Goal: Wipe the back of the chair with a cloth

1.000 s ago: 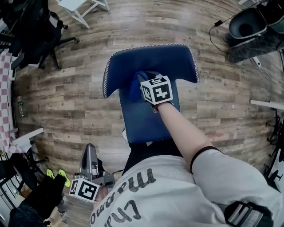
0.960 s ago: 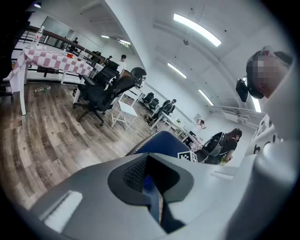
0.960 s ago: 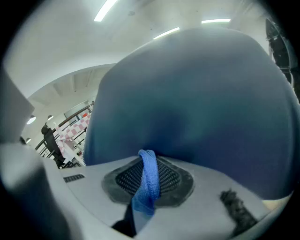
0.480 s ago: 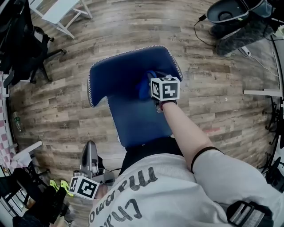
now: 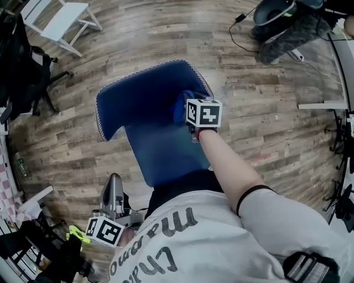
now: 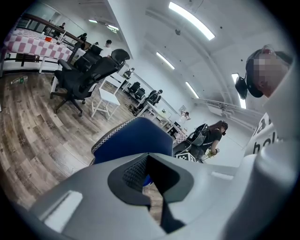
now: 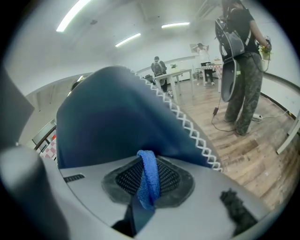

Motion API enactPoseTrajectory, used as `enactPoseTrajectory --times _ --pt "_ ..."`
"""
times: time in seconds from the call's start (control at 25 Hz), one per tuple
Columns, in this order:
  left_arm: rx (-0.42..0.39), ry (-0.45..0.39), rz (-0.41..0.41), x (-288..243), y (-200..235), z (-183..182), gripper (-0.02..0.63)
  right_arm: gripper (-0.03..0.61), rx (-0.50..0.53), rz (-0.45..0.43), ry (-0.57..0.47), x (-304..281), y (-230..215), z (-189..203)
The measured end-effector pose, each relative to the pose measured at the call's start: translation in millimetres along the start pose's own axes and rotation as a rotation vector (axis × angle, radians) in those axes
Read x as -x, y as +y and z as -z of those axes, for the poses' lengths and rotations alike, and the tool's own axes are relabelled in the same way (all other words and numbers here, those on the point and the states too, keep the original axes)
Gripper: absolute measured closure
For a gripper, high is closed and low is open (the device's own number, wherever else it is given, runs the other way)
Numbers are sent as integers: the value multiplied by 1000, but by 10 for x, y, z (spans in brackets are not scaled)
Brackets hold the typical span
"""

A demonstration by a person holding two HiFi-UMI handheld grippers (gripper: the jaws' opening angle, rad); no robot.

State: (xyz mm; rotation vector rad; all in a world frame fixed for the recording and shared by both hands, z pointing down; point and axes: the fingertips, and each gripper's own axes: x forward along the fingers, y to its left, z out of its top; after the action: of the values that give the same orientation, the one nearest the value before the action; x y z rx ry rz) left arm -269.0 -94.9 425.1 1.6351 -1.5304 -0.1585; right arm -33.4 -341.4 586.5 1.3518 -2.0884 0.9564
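The dark blue chair (image 5: 149, 105) with white stitched edging stands in front of me, its back (image 7: 108, 122) turned toward me. My right gripper (image 5: 194, 113) presses a bright blue cloth (image 5: 182, 106) against the right side of the chair back. In the right gripper view the cloth (image 7: 149, 178) is pinched between the shut jaws, close to the blue fabric. My left gripper (image 5: 113, 205) hangs low by my left hip, away from the chair. Its jaws are shut with nothing between them, and the chair (image 6: 133, 140) shows beyond them.
Wood-plank floor (image 5: 265, 110) surrounds the chair. A white folding stool (image 5: 58, 19) and a black office chair (image 5: 22, 72) stand at the upper left. A person's legs (image 5: 282, 22) and a cable (image 5: 246, 16) are at the upper right. A white table edge (image 5: 323, 105) is at the right.
The chair has swung and shifted left in the head view. My right gripper with the cloth now sits at the right edge of the back. The left gripper has barely moved.
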Motion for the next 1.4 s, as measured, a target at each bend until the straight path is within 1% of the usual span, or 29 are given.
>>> enactPoseTrajectory --times 0.12,0.2,0.36,0.48,0.76,0.92,1.0,1.12,1.24,1.4 --pt "-11 17 24 -82 -68 3 611 515 -50 34 -13 84 -156 9" --pt "-18 27 37 -124 -115 19 611 515 -67 36 -14 157 -250 39" --pt "-28 44 58 -203 -184 52 611 516 -26 47 -9 262 -367 97" --pt "-31 48 67 -208 -206 64 611 517 -33 64 -6 339 -459 149" --pt "-24 44 74 -163 -190 129 611 516 -60 117 -20 449 -632 208" --pt "-1 22 46 -14 -100 183 611 515 -100 187 -22 495 -716 241" --pt "18 4 22 84 -9 198 611 515 -94 183 -19 432 -613 213" --pt "49 -15 -20 257 151 260 611 515 -50 129 -8 245 -266 172" --pt "85 -48 -73 453 321 305 611 515 4 54 16 17 178 184" --pt "132 -104 -151 786 580 335 611 515 84 -66 54 -252 900 261"
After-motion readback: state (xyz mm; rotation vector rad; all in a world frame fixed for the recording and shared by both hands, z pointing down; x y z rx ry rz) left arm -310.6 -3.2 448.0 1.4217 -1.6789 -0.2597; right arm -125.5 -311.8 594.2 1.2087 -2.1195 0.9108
